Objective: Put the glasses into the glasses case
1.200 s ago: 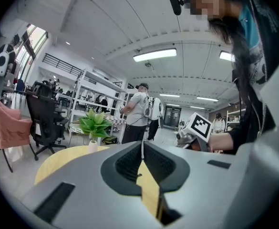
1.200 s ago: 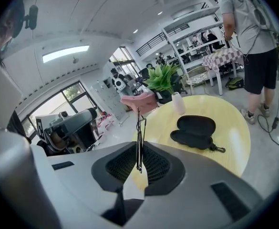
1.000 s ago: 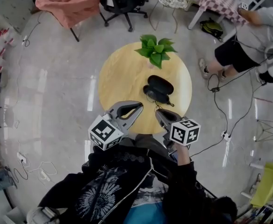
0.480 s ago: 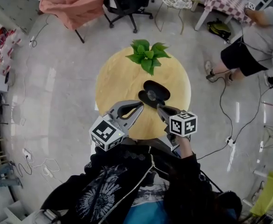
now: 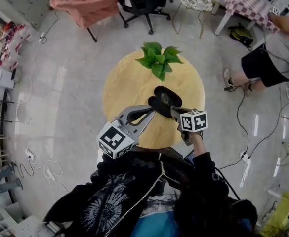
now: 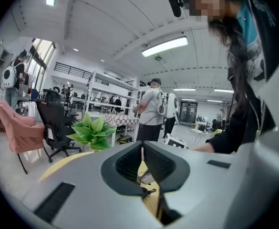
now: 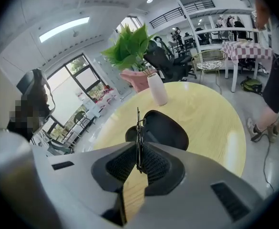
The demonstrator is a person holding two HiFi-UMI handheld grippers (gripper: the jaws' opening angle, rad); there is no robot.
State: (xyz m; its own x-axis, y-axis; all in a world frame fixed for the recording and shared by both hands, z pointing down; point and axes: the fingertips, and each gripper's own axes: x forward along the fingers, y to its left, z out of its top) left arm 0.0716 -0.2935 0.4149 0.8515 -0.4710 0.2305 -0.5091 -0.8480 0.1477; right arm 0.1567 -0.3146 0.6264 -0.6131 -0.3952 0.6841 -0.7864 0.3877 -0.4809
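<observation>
Clamping the glasses (image 7: 138,123) edge-on, the jaws of the right gripper (image 7: 139,151) hold them tilted down over the open black glasses case (image 7: 168,130); whether the two touch cannot be told. The case lies near the middle of the round yellow tabletop (image 7: 211,123). The left gripper (image 6: 142,149) hangs beside it, jaws pressed together on nothing. A potted plant (image 5: 158,60) stands at the far edge.

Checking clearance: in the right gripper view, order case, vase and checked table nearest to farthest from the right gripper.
1. Case, just ahead, centre.
2. Vase, behind the case.
3. Checked table, far back right.
</observation>
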